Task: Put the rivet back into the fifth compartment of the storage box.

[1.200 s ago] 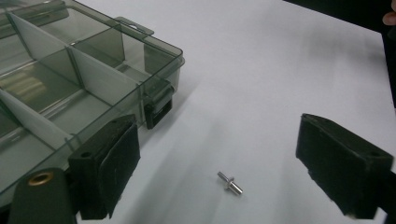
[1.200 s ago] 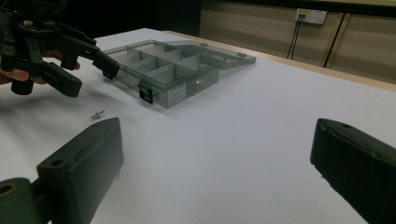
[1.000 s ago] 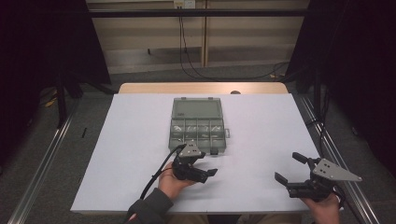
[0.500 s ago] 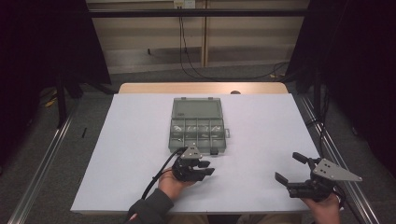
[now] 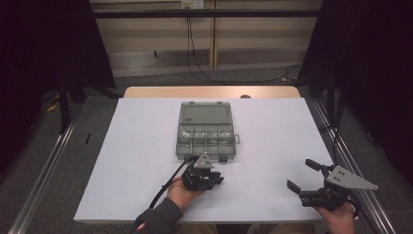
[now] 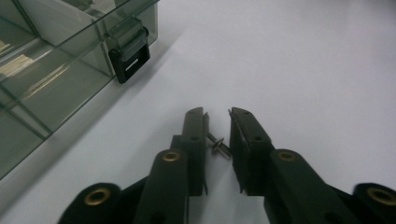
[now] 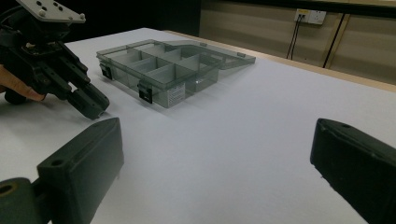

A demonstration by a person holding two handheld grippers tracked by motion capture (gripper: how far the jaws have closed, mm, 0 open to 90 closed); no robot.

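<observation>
Straddling a small silver metal screw (image 6: 218, 145) lying on the white table (image 5: 272, 141) with the left gripper (image 6: 218, 122), jaws narrow, not yet pinching; screw's long axis slanted across the gap. Sits just in front of the open smoky clear-plastic compartment box (image 5: 204, 132), near its black latch (image 6: 130, 58). Right gripper (image 5: 305, 176) well apart, jaws wide, empty.

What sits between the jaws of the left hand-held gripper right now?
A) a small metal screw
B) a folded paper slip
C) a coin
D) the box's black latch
A: the left gripper view shows a small metal screw lying between the jaws of the left hand-held gripper, with the box's latch well off to the side.
</observation>
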